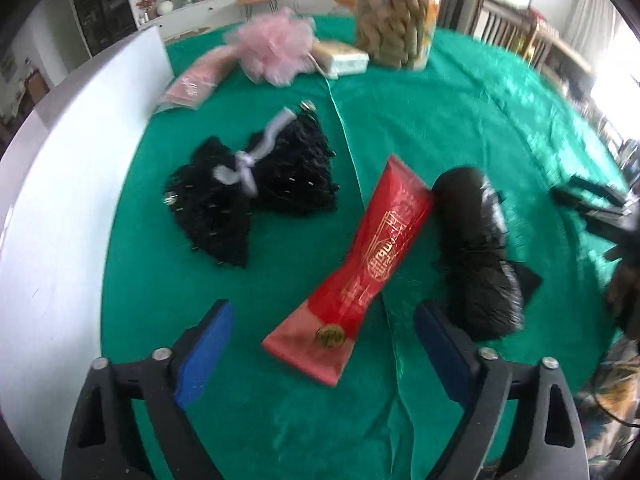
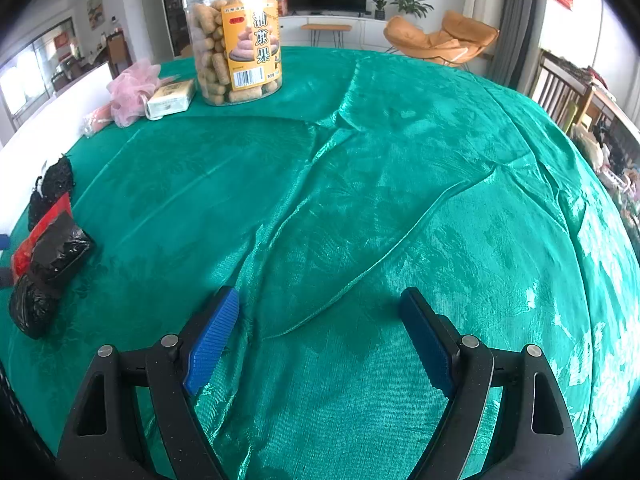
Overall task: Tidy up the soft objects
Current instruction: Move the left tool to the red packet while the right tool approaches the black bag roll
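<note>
In the left wrist view a red packet (image 1: 360, 272) lies diagonally on the green cloth, its near end between my open left gripper's (image 1: 324, 328) blue pads. A black plastic bundle (image 1: 476, 252) lies right of it, touching its far end. A black fuzzy piece with a grey ribbon (image 1: 256, 192) lies to the left. A pink mesh puff (image 1: 272, 46) and a pink packet (image 1: 196, 84) lie farther back. My right gripper (image 2: 320, 328) is open and empty over bare cloth; the black bundle (image 2: 48, 268) and red packet (image 2: 40, 228) sit at its far left.
A clear jar of snacks (image 2: 236, 40) and a small white box (image 2: 170, 98) stand at the back of the table. A white board (image 1: 60, 184) lines the left edge. The green cloth (image 2: 400, 200) is wrinkled. An orange chair (image 2: 440, 40) stands beyond.
</note>
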Tool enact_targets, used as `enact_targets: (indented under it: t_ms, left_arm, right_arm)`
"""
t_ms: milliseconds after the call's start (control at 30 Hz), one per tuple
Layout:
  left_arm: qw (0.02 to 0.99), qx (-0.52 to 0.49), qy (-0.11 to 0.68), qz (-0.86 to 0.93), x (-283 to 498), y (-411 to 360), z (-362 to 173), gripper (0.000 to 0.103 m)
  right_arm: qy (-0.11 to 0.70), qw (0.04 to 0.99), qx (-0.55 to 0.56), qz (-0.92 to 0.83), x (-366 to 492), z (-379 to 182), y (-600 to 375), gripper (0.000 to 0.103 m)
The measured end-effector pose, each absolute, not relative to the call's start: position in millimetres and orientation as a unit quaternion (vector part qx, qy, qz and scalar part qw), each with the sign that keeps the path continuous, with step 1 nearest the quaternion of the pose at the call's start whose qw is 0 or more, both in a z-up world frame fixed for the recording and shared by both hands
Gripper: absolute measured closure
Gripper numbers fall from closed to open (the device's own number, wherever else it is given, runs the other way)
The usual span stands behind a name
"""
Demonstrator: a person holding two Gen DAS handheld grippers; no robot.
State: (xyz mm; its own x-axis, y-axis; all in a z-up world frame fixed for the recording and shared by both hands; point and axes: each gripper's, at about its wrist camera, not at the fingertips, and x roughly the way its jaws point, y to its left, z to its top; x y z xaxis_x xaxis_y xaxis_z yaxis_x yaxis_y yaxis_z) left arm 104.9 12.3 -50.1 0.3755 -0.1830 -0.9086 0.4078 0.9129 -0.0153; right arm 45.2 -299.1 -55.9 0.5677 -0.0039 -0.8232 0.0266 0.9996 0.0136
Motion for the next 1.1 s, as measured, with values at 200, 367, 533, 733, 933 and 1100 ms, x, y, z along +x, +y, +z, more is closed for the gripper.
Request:
enact_targets:
  t_ms: [200,367,533,733,933,1100]
  left_arm:
    - [0.838,0.068,0.525,-0.134,113,8,-59,0.025]
    - [0.848,0.049,0.52,-0.094,112,13,-63,0.005]
    - [0.847,0.043,0.524,-0.083,115,17,-67,0.0]
    - [0.848,0.043,0.523,-0.083,113,19,-66,0.0]
    - [0.848,0.042,0.521,-0.083,113,18,-67,0.0]
    - [0.848,0.042,0.521,-0.083,113,19,-67,0.0]
  right_arm:
    - [0.464,0.886,0.013,-0.009,44,-56,-299,0.018]
    - [0.464,0.886,0.012,-0.009,44,-56,-299,0.018]
    - [0.464,0.886,0.012,-0.009,44,-56,-299,0.018]
    - [0.464,0.886,0.012,-0.009,44,-56,-299,0.018]
    - [0.466,0.885,0.012,-0.013,43,-56,-299,0.018]
    - [0.523,0.85,0.057,-0.031,47,-45,-292,0.017]
